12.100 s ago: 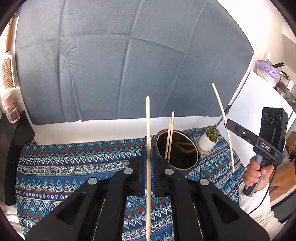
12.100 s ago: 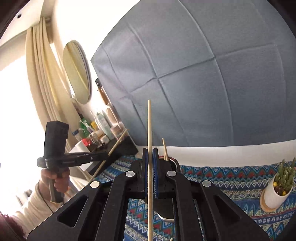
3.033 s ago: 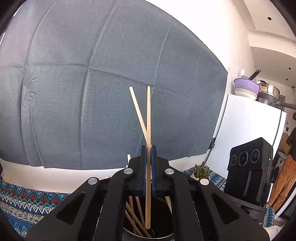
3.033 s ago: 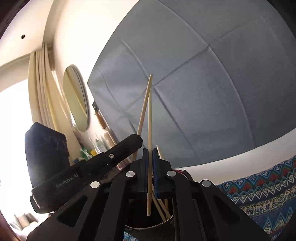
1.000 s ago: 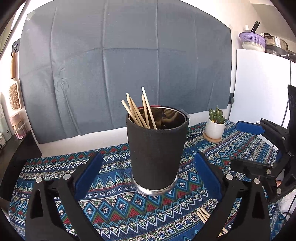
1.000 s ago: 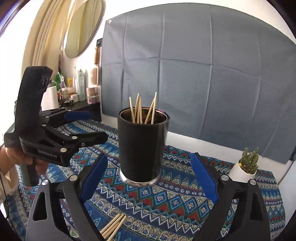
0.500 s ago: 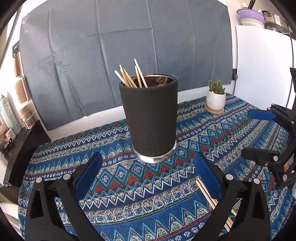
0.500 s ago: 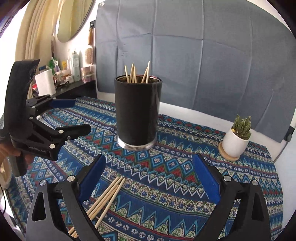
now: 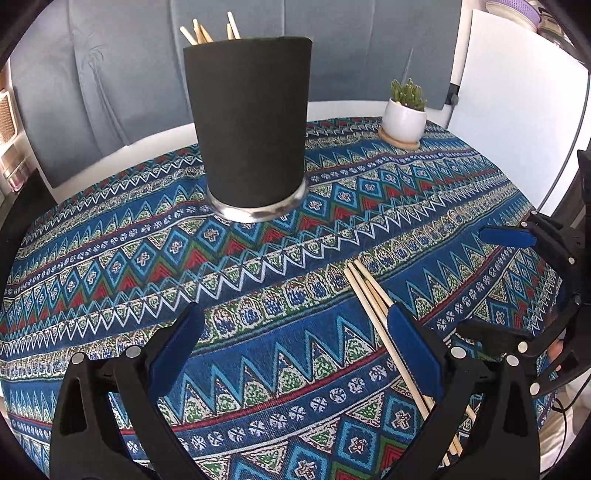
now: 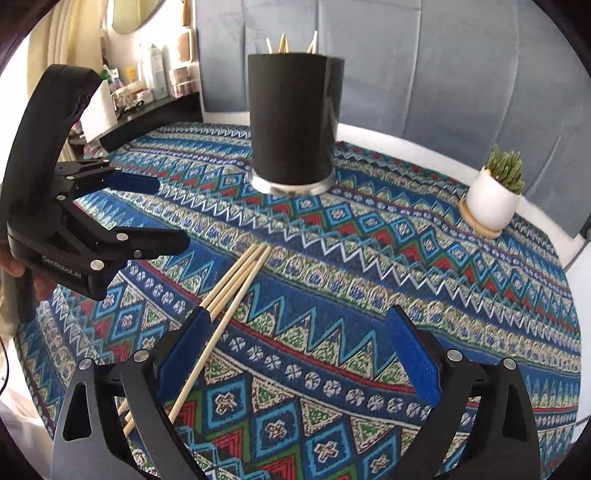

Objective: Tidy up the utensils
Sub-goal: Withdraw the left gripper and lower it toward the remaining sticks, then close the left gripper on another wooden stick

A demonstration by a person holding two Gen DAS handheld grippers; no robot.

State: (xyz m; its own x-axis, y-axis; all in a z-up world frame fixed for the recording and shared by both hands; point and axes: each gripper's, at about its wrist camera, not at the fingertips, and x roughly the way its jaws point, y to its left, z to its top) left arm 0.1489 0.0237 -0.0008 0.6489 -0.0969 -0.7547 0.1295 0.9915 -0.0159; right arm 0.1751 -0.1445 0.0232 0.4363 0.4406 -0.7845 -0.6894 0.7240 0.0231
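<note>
A tall black cup [image 9: 247, 122] stands on the patterned cloth, with several wooden chopstick tips [image 9: 199, 33] poking out of its top. A loose bundle of chopsticks [image 9: 369, 291] lies flat on the cloth nearer to me. My left gripper [image 9: 295, 332] is open and empty, low over the cloth, and its right finger [image 9: 410, 347] overlaps the bundle. My right gripper [image 10: 301, 339] is open and empty too, with its left finger [image 10: 188, 350] over the same chopsticks [image 10: 236, 280]. The cup [image 10: 295, 114] stands beyond both. Each gripper shows in the other's view: left gripper [image 10: 155, 212], right gripper [image 9: 495, 284].
A small cactus in a white pot [image 10: 491, 195] on a wooden coaster stands at the back right; the pot [image 9: 404, 118] also shows in the left wrist view. A dark shelf with bottles [image 10: 155, 77] is at the back left. A grey backdrop hangs behind, a white board [image 9: 517, 122] stands right.
Both grippers, which earlier let their chopsticks go into the cup, have dropped lower and closer to the cloth. The loose bundle now lies right at their fingers.
</note>
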